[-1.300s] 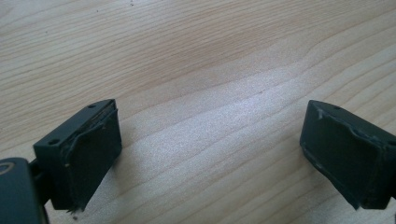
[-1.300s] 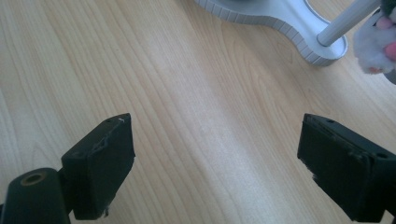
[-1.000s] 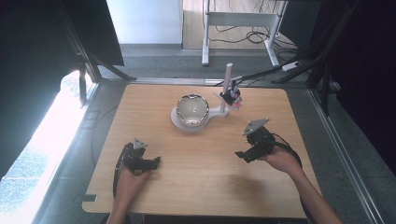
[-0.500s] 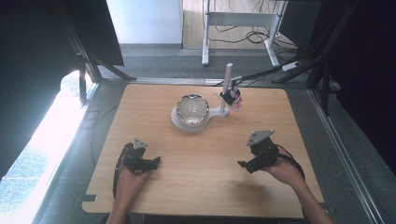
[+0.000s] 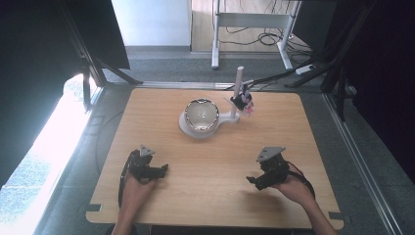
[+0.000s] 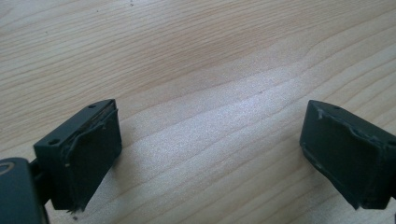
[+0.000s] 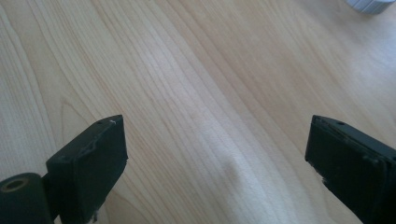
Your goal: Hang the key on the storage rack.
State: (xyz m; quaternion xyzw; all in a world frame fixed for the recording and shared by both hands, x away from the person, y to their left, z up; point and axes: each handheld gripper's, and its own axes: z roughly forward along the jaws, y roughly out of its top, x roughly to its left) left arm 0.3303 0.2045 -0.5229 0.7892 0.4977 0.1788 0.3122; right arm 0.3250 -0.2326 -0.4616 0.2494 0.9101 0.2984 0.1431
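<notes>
both black two-jaw grippers, left point(image 5: 157, 171) and right point(image 5: 255, 181), seen wide open, nothing gripped, over pale wooden worktop point(image 5: 215, 196); right jaws just opening; jaw tips cut off.

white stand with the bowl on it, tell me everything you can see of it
The white stand sits on the far middle of the wooden table. It looks like plastic: a flat round base joined by a short arm to an upright pale post. A shiny rounded bowl, metal or glass by its look, rests on the base. A small dark item with a pink bit is at the post; what it is cannot be made out. Both grippers are well apart from it.
</notes>
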